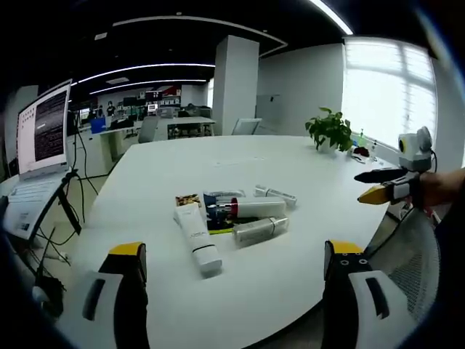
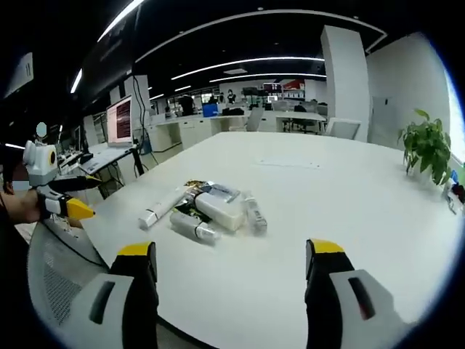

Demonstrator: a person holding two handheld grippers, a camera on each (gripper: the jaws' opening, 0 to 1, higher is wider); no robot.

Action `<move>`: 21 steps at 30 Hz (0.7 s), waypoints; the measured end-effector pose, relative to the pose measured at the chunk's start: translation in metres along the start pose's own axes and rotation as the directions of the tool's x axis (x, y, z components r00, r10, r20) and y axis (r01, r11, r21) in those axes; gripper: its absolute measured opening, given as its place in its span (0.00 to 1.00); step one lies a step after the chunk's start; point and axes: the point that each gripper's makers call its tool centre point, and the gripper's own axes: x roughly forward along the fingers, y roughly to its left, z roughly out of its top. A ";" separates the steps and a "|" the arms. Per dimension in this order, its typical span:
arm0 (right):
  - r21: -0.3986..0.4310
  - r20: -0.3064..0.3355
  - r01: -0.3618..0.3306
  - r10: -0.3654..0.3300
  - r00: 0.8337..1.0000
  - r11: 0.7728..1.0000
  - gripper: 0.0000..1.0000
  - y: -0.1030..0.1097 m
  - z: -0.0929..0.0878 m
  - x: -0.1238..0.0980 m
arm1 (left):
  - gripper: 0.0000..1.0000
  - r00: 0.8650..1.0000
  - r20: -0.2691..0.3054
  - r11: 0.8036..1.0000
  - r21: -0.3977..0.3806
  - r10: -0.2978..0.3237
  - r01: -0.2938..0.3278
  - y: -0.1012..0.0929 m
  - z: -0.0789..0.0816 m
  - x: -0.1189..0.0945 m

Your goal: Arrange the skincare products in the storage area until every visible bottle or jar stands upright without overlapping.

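Several skincare products lie on their sides in a loose cluster on the round white table [image 1: 305, 156]. In the left gripper view I see a white tube [image 1: 197, 238], a white bottle with a red band [image 1: 249, 209], a pale bottle [image 1: 260, 229] and a small slim tube [image 1: 276, 195]. The right gripper view shows the same heap: the white tube [image 2: 163, 208], a big white bottle [image 2: 219, 209], a pale bottle [image 2: 192, 225] and the slim tube [image 2: 254, 215]. My left gripper [image 1: 234, 251] is open, short of the cluster. My right gripper [image 2: 231, 251] is open too, well back from it. Both hold nothing.
A potted plant [image 1: 330, 131] stands at the table's far side. A screen on a stand [image 1: 43, 134] is off the table's edge. A mesh chair back [image 2: 62, 280] lies below the near rim. The table around the products is bare.
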 end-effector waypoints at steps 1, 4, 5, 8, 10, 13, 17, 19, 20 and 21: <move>-0.010 0.004 -0.004 0.004 1.000 1.000 0.83 -0.001 0.003 0.002 | 0.94 1.000 0.000 1.000 0.000 -0.001 0.001 0.000 0.000 0.000; -0.049 0.006 -0.024 0.025 1.000 0.998 0.83 -0.002 0.011 0.009 | 0.94 1.000 -0.001 1.000 -0.002 0.000 0.000 0.000 0.000 0.000; -0.066 0.000 -0.035 0.035 0.999 0.997 0.83 -0.001 0.013 0.013 | 0.94 1.000 0.001 1.000 -0.004 0.000 0.000 0.000 0.001 0.000; -0.103 -0.028 -0.083 0.080 0.996 0.991 0.82 0.003 0.015 0.024 | 0.94 1.000 0.004 1.000 -0.009 0.003 -0.003 0.000 0.002 -0.001; -0.127 -0.042 -0.100 0.096 0.995 0.987 0.82 0.005 0.017 0.030 | 0.94 1.000 0.004 1.000 -0.008 0.003 -0.003 0.000 0.002 -0.001; -0.151 -0.061 -0.115 0.106 0.992 0.982 0.80 0.005 0.017 0.038 | 0.94 1.000 0.001 1.000 -0.003 0.001 -0.001 0.000 0.001 -0.001; -0.163 -0.075 -0.144 0.134 0.988 0.976 0.79 0.009 0.018 0.047 | 0.94 1.000 -0.005 1.000 -0.001 0.000 0.000 0.001 -0.001 0.000; -0.177 -0.089 -0.158 0.144 0.986 0.972 0.78 0.009 0.018 0.051 | 0.94 1.000 -0.007 1.000 -0.004 0.000 0.000 0.002 -0.001 0.000; -0.183 -0.092 -0.166 0.151 0.984 0.969 0.78 0.010 0.019 0.054 | 0.94 1.000 -0.008 1.000 -0.005 -0.001 0.001 0.002 -0.002 0.000; -0.187 -0.095 -0.171 0.156 0.983 0.967 0.77 0.009 0.020 0.056 | 0.94 1.000 -0.009 1.000 -0.005 -0.001 0.001 0.003 -0.002 0.000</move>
